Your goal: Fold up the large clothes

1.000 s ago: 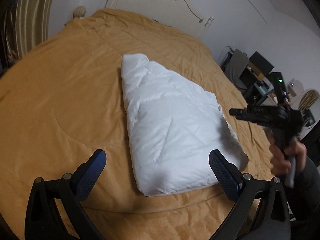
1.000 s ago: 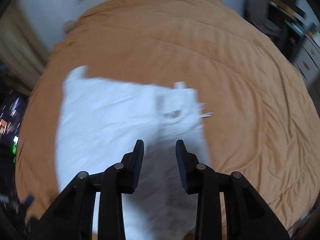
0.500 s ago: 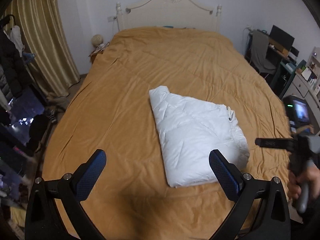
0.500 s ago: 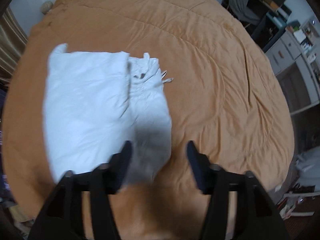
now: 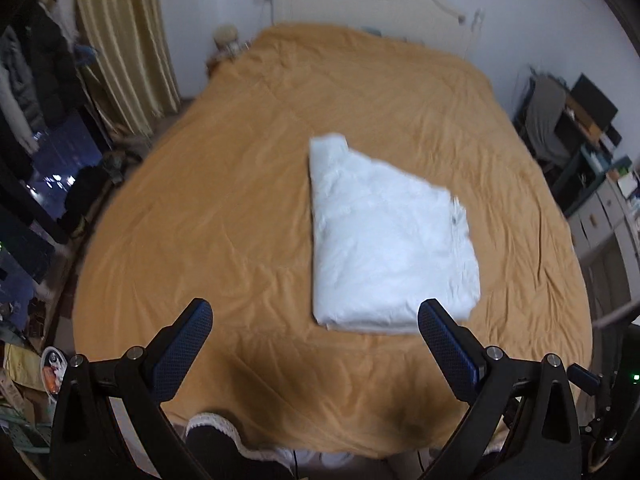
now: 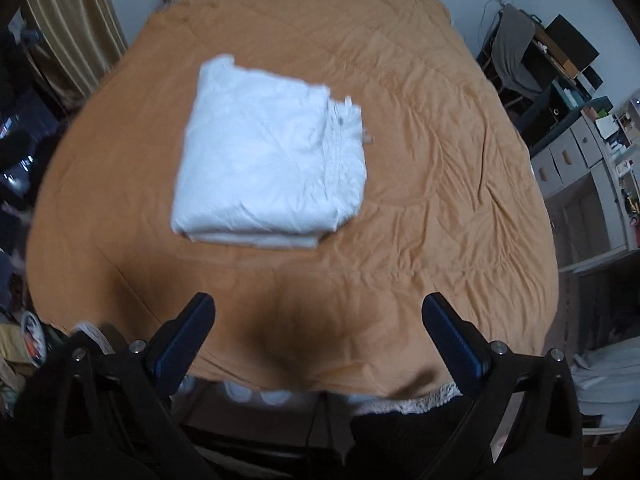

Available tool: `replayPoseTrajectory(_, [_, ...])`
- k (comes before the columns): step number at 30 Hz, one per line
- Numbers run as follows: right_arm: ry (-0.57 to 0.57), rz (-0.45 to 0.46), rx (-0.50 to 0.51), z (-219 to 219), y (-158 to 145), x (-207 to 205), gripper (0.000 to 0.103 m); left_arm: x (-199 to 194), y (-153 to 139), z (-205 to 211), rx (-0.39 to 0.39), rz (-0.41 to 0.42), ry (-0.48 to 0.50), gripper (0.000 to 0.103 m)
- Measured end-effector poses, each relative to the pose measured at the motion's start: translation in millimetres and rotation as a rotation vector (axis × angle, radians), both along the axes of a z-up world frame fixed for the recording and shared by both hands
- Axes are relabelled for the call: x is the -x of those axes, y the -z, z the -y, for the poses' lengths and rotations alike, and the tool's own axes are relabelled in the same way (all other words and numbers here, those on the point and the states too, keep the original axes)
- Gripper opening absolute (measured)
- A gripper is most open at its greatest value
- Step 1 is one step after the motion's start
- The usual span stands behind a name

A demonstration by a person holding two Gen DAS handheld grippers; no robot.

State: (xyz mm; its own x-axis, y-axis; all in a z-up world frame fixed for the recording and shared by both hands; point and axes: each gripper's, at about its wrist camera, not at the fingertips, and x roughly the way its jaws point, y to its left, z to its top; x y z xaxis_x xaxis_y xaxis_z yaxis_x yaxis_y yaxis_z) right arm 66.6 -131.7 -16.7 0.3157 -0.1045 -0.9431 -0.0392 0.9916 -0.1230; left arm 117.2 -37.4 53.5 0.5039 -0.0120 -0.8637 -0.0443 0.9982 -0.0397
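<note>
Seemingly done: white garment (image 5: 384, 240) lies folded mid-bed (image 5: 200, 200), clear of both grippers; left gripper (image 5: 316, 336) jaws wide and empty, right gripper (image 6: 320, 332) jaws just opened wide, empty. Next, likely only tidying.

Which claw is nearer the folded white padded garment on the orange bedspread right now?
Left. The left claw hangs open just short of the folded white padded garment, its near edge almost between the fingers. The right claw is open too, farther back over bare orange bedspread.

left wrist: above bed's (image 5: 240, 200) foot, angled down | right wrist: likewise | shared: folded white garment (image 5: 384, 240)
</note>
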Motion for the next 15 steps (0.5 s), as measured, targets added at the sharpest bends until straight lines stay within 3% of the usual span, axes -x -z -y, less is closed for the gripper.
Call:
replayPoseTrajectory(2, [-0.019,-0.033,-0.062,-2.8,3.3,1.3,0.103,-2.7,9.9,3.7,-0.004,-0.028,0.015,0.103])
replayPoseTrajectory(5, [-0.024,0.007,-0.068,-7.1,-8.4,1.4,0.103,0.5,15.6,11.8,-0.096,0.004,0.036,0.103])
replayPoseTrajectory(9, [-0.014,0.055,-0.023,-8.3,-16.5,1.7,0.103,1.3,20.0,8.0,-0.071,-0.005,0.040,0.103])
replayPoseTrajectory(15, [0.011,0.057,-0.074,-2.4,-18.1,-1.0,0.103,-3.5,28.9,2.8,-0.047,-0.048,0.039,0.103])
